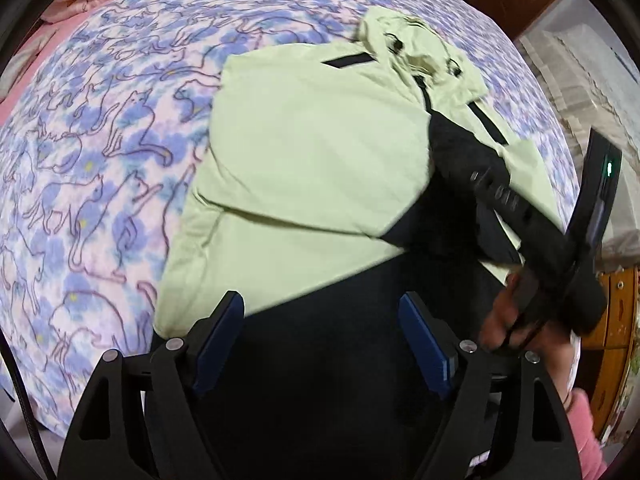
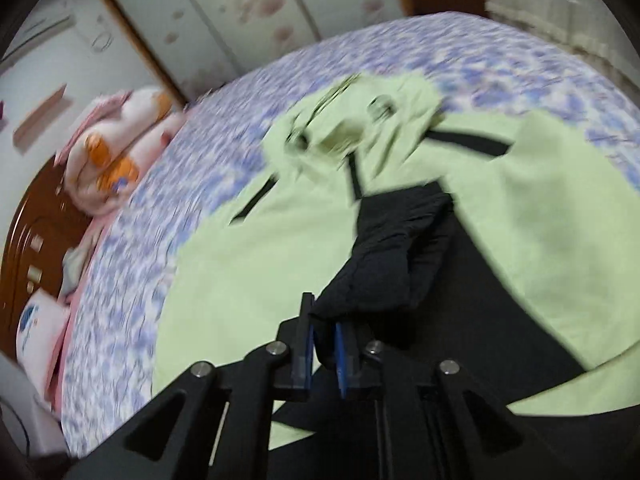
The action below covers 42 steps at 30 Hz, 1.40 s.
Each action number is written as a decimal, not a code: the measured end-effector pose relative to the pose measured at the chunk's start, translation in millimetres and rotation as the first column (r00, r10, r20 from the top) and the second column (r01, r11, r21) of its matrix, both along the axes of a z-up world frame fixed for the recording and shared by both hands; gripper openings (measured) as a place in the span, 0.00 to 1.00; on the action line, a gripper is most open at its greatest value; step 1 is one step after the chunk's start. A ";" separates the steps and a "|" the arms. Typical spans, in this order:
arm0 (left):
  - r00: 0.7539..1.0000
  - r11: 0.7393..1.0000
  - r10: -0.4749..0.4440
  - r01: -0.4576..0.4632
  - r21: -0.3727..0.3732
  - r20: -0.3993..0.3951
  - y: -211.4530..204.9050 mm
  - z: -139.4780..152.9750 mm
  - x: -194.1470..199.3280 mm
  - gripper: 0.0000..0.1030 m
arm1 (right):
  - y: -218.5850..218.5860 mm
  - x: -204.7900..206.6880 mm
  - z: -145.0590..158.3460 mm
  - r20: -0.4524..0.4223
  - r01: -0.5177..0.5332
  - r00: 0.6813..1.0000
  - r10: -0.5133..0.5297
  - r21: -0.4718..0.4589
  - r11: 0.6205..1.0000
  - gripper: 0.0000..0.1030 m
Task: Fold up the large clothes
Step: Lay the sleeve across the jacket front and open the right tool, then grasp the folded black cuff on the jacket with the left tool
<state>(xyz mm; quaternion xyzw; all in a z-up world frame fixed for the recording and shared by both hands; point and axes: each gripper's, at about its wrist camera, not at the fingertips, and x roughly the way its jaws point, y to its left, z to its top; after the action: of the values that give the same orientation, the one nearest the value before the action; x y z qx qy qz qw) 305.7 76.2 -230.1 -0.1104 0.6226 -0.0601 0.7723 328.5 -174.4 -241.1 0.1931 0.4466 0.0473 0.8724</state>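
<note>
Pale green and black, the jacket [image 1: 304, 168] lies spread on my bed [image 1: 100, 168], over its purple cat-print cover. My left hand-held gripper [image 1: 322, 336] hovers above the black hem, fingers apart. My right hand-held gripper [image 2: 323, 344] is clamped on the black sleeve [image 2: 384, 264]. No readable writing shows.

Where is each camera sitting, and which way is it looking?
Left wrist: on the open left tongs, facing the green-and-black jacket on the cat-print bedspread; the right hand shows.
Right wrist: on the right tongs, pinching the jacket's black sleeve, facing the wardrobe.
Both share jacket and bedspread.
</note>
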 end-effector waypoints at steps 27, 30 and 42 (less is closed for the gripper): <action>0.972 0.952 0.233 -0.221 -0.210 0.035 -66.5 -81.6 87.4 0.63 | -159.0 -43.2 12.0 -0.031 0.023 0.999 -0.019 0.122 0.992 0.52; 0.955 0.937 0.294 -0.281 -0.207 0.031 -69.1 -90.4 92.8 0.63 | -177.6 -53.8 6.8 -0.041 0.031 0.999 -0.027 0.106 0.994 0.52; 0.927 0.917 0.370 -0.353 -0.187 0.064 -110.0 -77.0 120.4 0.09 | -227.3 -73.8 -7.3 -0.098 0.092 0.992 -0.080 0.117 0.989 0.51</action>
<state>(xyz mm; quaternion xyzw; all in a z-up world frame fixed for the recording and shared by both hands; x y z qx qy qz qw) 426.2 -33.8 -307.1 -0.2867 0.5452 0.0247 0.7874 254.7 -401.7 -248.5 0.2667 0.4745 0.0276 0.8384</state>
